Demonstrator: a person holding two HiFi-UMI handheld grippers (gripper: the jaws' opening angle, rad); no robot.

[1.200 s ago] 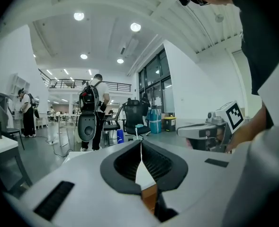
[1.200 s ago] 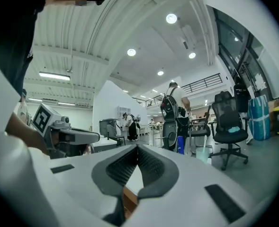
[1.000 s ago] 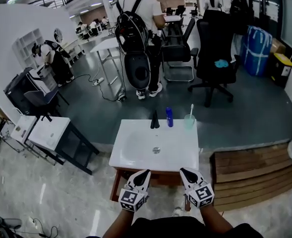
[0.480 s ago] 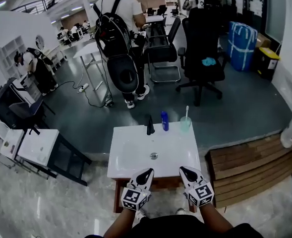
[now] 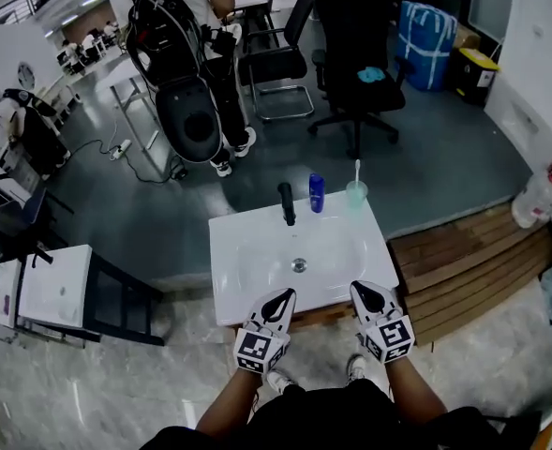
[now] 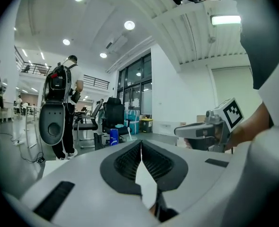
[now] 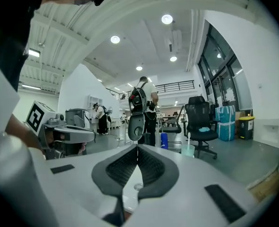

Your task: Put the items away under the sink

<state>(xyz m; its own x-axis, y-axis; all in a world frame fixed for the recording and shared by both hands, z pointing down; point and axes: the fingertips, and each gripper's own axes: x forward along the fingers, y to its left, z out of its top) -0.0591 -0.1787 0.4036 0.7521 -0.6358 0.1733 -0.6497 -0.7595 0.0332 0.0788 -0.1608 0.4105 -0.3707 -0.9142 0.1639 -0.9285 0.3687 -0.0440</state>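
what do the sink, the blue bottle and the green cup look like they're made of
The sink is probably glazed ceramic: smooth, glossy white. The blue bottle is likely plastic: opaque, even colour. The green cup seems translucent plastic, pale and see-through; glass can't be ruled out.

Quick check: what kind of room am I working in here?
Probably an open office or lab, not a bathroom: the sink stands alone on the open floor, with office chairs and a person wearing a backpack behind it.
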